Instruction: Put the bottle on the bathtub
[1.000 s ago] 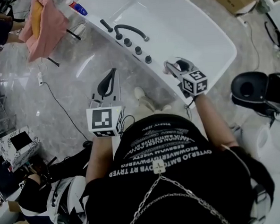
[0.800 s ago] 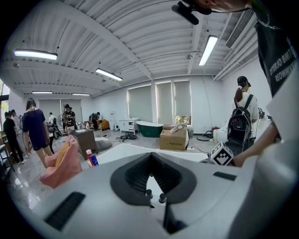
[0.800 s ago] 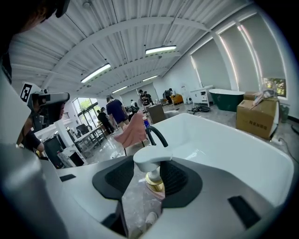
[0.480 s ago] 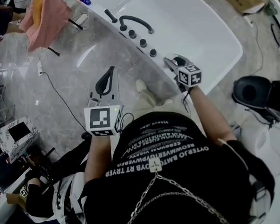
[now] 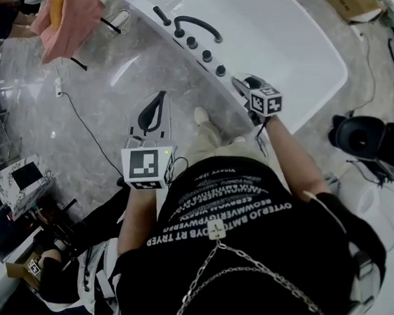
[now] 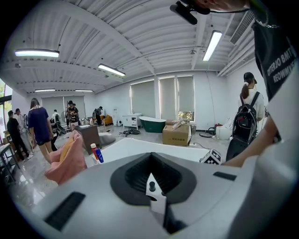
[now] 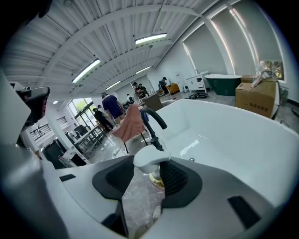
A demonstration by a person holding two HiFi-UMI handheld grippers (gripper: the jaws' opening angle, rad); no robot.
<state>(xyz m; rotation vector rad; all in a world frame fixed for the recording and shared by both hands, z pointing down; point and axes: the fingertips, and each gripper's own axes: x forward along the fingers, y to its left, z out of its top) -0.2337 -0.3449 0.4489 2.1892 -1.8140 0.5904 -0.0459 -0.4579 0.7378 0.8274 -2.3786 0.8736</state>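
My left gripper (image 5: 155, 104) has hardly moved; its jaws are together on nothing, above the grey floor (image 5: 93, 100). My right gripper (image 5: 243, 86) has come down to the near rim of the bathtub (image 5: 290, 41), still clamped on the pump bottle (image 7: 150, 163). I judge that setting it down is close

Black short-sleeved T-shirt (image 5: 256, 250), rows of white block lettering across chest. Silver chain necklace (image 5: 211, 272), small square pendant. Left gripper (image 5: 160, 98): pale grey shell, black ribbed fingers (image 6: 135, 175), white marker cube (image 5: 148, 168) with black squares, green light, thin black cable (image 5: 178, 168). Right gripper (image 5: 242, 84): same grey build, same black-and-white cube.
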